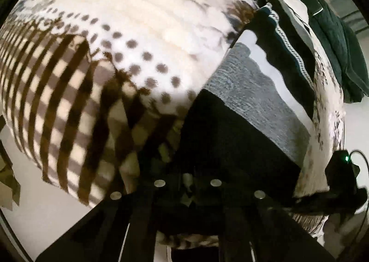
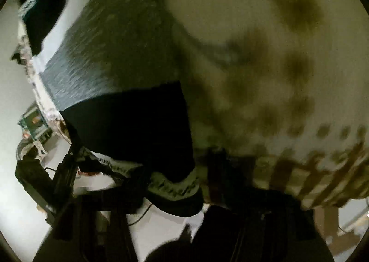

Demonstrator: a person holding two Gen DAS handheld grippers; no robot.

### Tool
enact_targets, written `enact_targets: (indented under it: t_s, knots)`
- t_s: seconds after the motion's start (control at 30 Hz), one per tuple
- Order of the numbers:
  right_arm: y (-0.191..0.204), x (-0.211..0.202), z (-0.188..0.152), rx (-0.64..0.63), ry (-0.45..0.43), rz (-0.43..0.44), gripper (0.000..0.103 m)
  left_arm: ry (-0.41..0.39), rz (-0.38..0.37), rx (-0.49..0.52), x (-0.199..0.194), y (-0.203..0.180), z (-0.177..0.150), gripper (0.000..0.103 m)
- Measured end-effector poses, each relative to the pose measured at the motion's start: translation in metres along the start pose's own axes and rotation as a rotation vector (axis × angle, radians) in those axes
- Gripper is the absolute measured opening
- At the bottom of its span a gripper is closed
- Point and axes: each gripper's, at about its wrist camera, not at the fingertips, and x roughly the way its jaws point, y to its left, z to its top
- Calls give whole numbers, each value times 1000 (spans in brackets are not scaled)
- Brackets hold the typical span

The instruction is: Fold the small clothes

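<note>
Judging by the near edge of the bed (image 1: 161,26), the left gripper (image 1: 188,183) pinches the black-and-grey garment (image 1: 249,100) while the right gripper (image 2: 203,169) looks closed on its black hem; next, lay the fold flat.

No readable text, label, brand or number shows in either view; the cloth carries only dots, stripes and floral print, and the right wrist view is too blurred.
</note>
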Motion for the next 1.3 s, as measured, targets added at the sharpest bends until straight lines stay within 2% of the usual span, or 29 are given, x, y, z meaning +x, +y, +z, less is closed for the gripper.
enact_targets:
  t_s: [0.17, 0.27, 0.33, 0.37, 0.4, 0.43, 0.47, 0.5, 0.53, 0.57, 0.6, 0.67, 0.77, 0.83, 0.87, 0.93, 0.97, 1.03, 1.07, 1.1, 1.13, 1.17, 1.2, 1.23, 1.3]
  knots:
    - [0, -18, -35, -50, -95, -43, 7, 26, -4, 10, -20, -6, -21, 5]
    - [-11, -17, -46, -42, -91, -69, 7, 73, 9, 37, -11, -8, -36, 5]
    - [-12, -13, -43, -64, -69, -76, 9, 80, 12, 45, -15, -13, -32, 6]
    - [-12, -18, -37, -65, -51, -79, 11, 81, 9, 44, -20, -16, -27, 9]
    - [-13, -20, -34, -51, -39, -74, 18, 85, 19, 40, -27, -17, -20, 9]
    - [-14, -27, -31, -39, -25, -53, 19, 89, 14, 44, -36, -18, -12, 9]
    - [-15, -34, -24, -40, -19, -29, 22, 86, 1, 53, -44, -21, -2, 16]
    - [-17, -44, -20, -41, -19, -1, 37, 79, -2, 65, -49, -23, 4, 23]
    - [-19, -56, -17, -38, -37, 8, 56, 73, -14, 82, -54, -27, 14, 40]
    - [-21, -74, -11, -36, -77, 13, 60, 59, -32, 104, -57, -32, 28, 57]
    - [-21, -85, -7, -36, -104, 11, 61, 32, -45, 128, -60, -40, 46, 59]
    - [-16, -120, 14, -45, -181, -3, 61, -15, -89, 166, -59, -59, 81, 59]
    - [7, -171, 64, -56, -307, 13, 61, -94, -158, 225, -37, -96, 156, 59]
    - [25, -209, 106, -66, -442, -5, 61, -137, -171, 250, -19, -127, 198, 59]
    - [41, -225, 125, -89, -543, -43, 61, -150, -185, 264, -9, -140, 220, 59]
    - [65, -238, 156, -129, -620, -36, 55, -163, -202, 302, 15, -165, 256, 59]
    - [79, -239, 174, -153, -636, -9, 53, -156, -216, 338, 33, -178, 274, 59]
    - [108, -229, 202, -215, -646, 3, 51, -149, -153, 417, 61, -193, 291, 59]
    - [120, -222, 217, -245, -638, -17, 47, -136, -129, 447, 69, -194, 291, 59]
    - [128, -216, 233, -262, -622, -60, 41, -106, -78, 481, 88, -194, 293, 60]
    - [134, -202, 247, -279, -589, -122, 40, -82, -58, 489, 99, -191, 292, 62]
    - [135, -189, 257, -279, -547, -196, 37, -51, -90, 467, 112, -181, 292, 69]
    - [133, -175, 269, -252, -507, -260, 35, -46, -119, 446, 116, -174, 292, 72]
    - [132, -173, 273, -224, -512, -260, 35, -52, -158, 420, 119, -166, 292, 73]
    - [141, -173, 281, -178, -477, -284, 34, -43, -177, 408, 117, -162, 294, 73]
